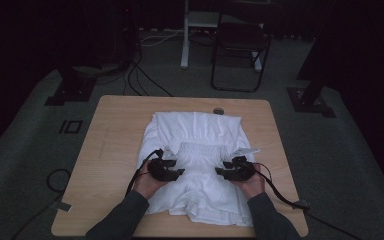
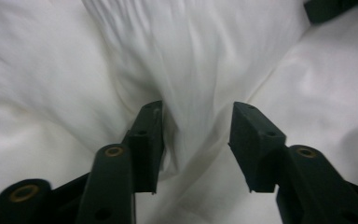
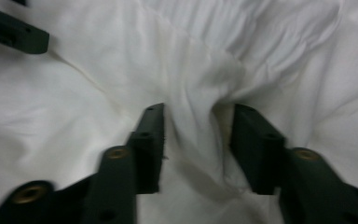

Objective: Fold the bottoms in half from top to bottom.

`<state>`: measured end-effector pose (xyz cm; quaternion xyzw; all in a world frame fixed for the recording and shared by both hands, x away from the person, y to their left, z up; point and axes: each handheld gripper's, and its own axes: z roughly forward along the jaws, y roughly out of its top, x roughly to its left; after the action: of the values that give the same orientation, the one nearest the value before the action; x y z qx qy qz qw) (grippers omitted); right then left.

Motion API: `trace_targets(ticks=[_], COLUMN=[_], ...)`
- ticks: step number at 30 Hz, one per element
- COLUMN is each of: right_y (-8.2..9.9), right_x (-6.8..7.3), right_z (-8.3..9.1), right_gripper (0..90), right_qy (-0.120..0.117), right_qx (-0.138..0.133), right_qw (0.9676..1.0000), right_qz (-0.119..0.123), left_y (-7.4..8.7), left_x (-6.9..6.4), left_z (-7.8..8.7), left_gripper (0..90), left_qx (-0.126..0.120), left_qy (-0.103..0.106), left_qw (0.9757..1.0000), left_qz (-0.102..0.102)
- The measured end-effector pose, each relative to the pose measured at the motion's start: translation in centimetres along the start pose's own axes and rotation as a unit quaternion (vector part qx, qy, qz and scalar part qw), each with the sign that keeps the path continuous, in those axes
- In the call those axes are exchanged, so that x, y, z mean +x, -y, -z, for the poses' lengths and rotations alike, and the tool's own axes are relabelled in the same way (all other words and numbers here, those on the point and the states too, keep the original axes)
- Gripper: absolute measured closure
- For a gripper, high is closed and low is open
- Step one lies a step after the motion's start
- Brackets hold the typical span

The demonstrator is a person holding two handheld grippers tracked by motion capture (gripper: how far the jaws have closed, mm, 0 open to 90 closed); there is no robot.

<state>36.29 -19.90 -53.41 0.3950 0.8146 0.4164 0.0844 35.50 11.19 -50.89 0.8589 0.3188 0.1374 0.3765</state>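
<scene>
A white garment (image 1: 195, 135) with a gathered waistband lies folded on the wooden table (image 1: 115, 130). My left gripper (image 1: 180, 171) rests on its left middle and my right gripper (image 1: 219, 171) on its right middle, their tips pointing at each other. In the left gripper view the jaws (image 2: 196, 126) stand apart with a soft ridge of white cloth (image 2: 191, 84) rising between them, unpinched; the other gripper's tip (image 2: 326, 9) shows at top right. In the right gripper view the jaws (image 3: 198, 123) are likewise apart around a loose fold (image 3: 196, 84), with the other gripper's tip (image 3: 14, 32) at top left.
A small round object (image 1: 218, 110) sits at the table's far edge. Beyond the table stand a black folding chair (image 1: 240, 45), a white post (image 1: 185, 40) and two dark stand bases (image 1: 70, 90) (image 1: 310, 100). Cables (image 1: 140, 80) run over the grey floor.
</scene>
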Motion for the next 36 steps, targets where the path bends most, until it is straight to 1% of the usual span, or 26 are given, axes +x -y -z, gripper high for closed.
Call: trace_targets(ticks=[1,2,3,4,6,7,8,9,10,11,12,13,16,17,19,21,23,24,27,29,30,31,32,33,34,36], right_y=[-0.2,-0.4,-0.6,-0.9,-1.4,-1.6,-1.9,-2.2,-2.5,-2.6,-2.6,-2.6,-2.6,-2.6,-2.7,-2.6,-2.3,-2.2,-1.5,-1.1,-1.1,-0.9,-0.5,-0.4,-0.3,-0.4], right_x=[-0.1,-0.2,-0.4,-0.7,-1.2,-1.4,-1.5,-1.5,-1.8,-2.0,-2.4,-2.8,-3.5,-3.7,-4.1,-4.3,-4.1,-4.0,-3.4,-3.0,-3.0,-2.8,-2.4,-2.3,-2.2,-2.4], right_z=[0.5,1.1,1.7,2.3,2.7,2.6,2.3,1.9,1.1,0.5,-0.2,-1.1,-2.5,-2.8,-3.2,-3.1,-2.5,-2.3,-1.2,-0.6,-0.6,-0.3,0.6,1.0,1.5,2.5], right_gripper=[47.9,47.8,48.2,56.1,75.8,81.2,85.6,86.6,88.1,88.8,89.1,89.2,88.8,87.6,83.3,82.2,81.0,80.2,78.2,76.4,76.4,75.4,71.4,69.6,68.3,66.2], right_qy=[-0.002,-0.005,-0.007,-0.004,0.006,0.014,0.025,0.041,0.063,0.07,0.077,0.088,0.094,0.093,0.073,0.054,0.03,0.021,-0.01,-0.028,-0.028,-0.032,-0.039,-0.034,-0.027,-0.005], right_qx=[-0.009,-0.023,-0.037,-0.052,-0.058,-0.055,-0.047,-0.036,-0.023,-0.014,-0.004,0.008,0.022,0.022,0.01,-0.002,-0.021,-0.028,-0.05,-0.056,-0.056,-0.059,-0.065,-0.069,-0.075,-0.092], right_qw=[1.0,0.9997,0.9993,0.9985,0.9977,0.9975,0.9976,0.9976,0.9969,0.9964,0.9957,0.9946,0.9936,0.9935,0.9953,0.9964,0.9975,0.9976,0.9978,0.9975,0.9975,0.9974,0.9971,0.997,0.9968,0.9958], right_qz=[0.0,-0.003,-0.009,-0.018,-0.034,-0.043,-0.044,-0.042,-0.042,-0.045,-0.051,-0.053,-0.059,-0.062,-0.062,-0.065,-0.061,-0.059,-0.043,-0.033,-0.033,-0.027,-0.013,-0.005,-0.002,-0.001], left_y=[-0.3,-0.6,-1.0,-1.2,-1.7,-1.9,-2.1,-2.2,-2.3,-2.3,-2.2,-2.2,-1.9,-1.8,-1.7,-1.8,-1.7,-1.6,-1.0,-0.5,-0.5,0.0,0.3,0.4,0.5,0.5], left_x=[0.3,0.7,1.2,1.7,2.5,2.8,3.2,3.5,3.7,3.9,4.1,4.2,4.3,4.4,4.3,3.9,3.2,2.8,1.6,0.9,0.9,-0.1,-0.4,-0.5,-0.6,-0.3], left_z=[0.7,1.2,1.7,1.8,1.6,1.1,0.5,-0.4,-1.1,-1.9,-2.9,-3.4,-5.2,-5.6,-5.8,-5.5,-4.8,-4.4,-3.5,-3.0,-3.0,-2.5,-2.3,-2.1,-1.9,-1.8], left_gripper=[53.2,55.0,59.5,68.0,84.2,89.7,90.0,90.0,90.0,90.0,90.0,90.0,89.9,89.8,87.5,84.3,82.3,81.3,80.5,80.1,80.0,80.0,78.9,78.7,77.6,75.7], left_qx=[-0.015,-0.029,-0.039,-0.04,-0.042,-0.039,-0.031,-0.018,-0.008,0.008,0.022,0.029,0.049,0.052,0.049,0.04,0.03,0.026,0.012,0.003,0.003,0.0,-0.002,-0.004,-0.008,-0.012], left_qy=[0.0,-0.006,-0.017,-0.021,-0.032,-0.04,-0.042,-0.048,-0.051,-0.056,-0.054,-0.052,-0.056,-0.057,-0.057,-0.057,-0.05,-0.045,-0.021,0.004,0.004,0.027,0.034,0.039,0.039,0.035], left_qw=[0.9999,0.9994,0.9989,0.9985,0.9976,0.997,0.997,0.9969,0.9968,0.9964,0.9962,0.996,0.9949,0.9947,0.9951,0.9955,0.9968,0.9975,0.9994,0.9999,0.9999,0.9995,0.999,0.9987,0.9986,0.999], left_qz=[0.007,0.015,0.021,0.03,0.045,0.053,0.057,0.06,0.061,0.063,0.065,0.066,0.068,0.067,0.064,0.064,0.054,0.048,0.026,0.01,0.01,-0.016,-0.027,-0.031,-0.033,-0.025])
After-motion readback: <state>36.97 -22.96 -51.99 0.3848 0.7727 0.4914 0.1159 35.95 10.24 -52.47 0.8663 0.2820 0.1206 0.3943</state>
